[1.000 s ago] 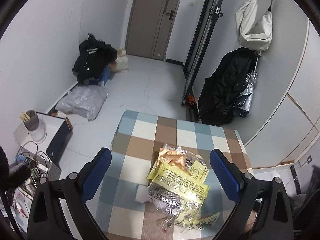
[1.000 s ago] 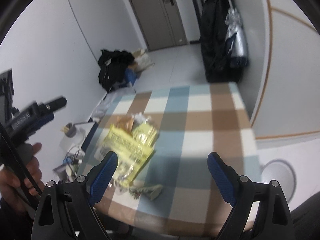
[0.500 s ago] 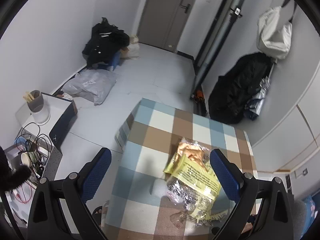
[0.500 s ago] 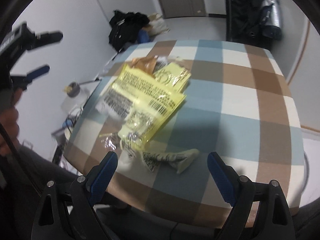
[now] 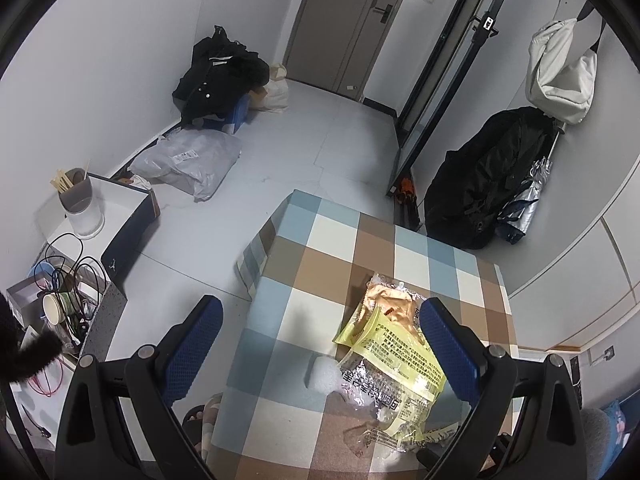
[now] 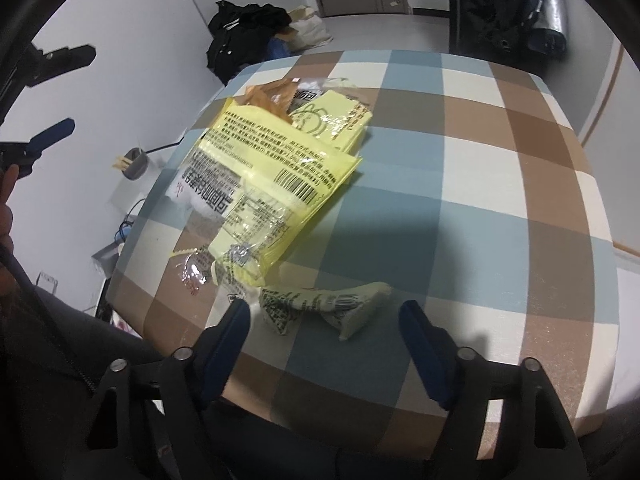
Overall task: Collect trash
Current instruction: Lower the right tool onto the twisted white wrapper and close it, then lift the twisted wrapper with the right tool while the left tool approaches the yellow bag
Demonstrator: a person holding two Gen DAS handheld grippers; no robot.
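On the checked tablecloth (image 6: 460,168), near the edge closest to the person, lies a loose heap of empty snack packaging: a large yellow printed wrapper (image 6: 276,168) on top, an orange-brown wrapper (image 6: 268,96) tucked under its far end, clear crinkled film (image 6: 192,268) at its near end, and a small twisted pale-green wrapper (image 6: 324,304) lying just beside the heap on the near side.

Nothing is held by either tool. The right gripper (image 6: 324,320) hangs low over the table edge with its jaws wide apart, and the twisted wrapper sits between its 2 blue pads, a little ahead of the tips. The left gripper (image 5: 320,340) is higher and off to the side, looking down across table and floor, jaws also wide apart and empty; the yellow wrapper (image 5: 396,364) shows partly behind its right finger.

By my reading this is the approach to the first pick. The next move would call for lowering the right tool until the pads straddle the twisted wrapper's middle, then closing gently; the piece is light and may skid on the cloth. No bin is visible in either view.
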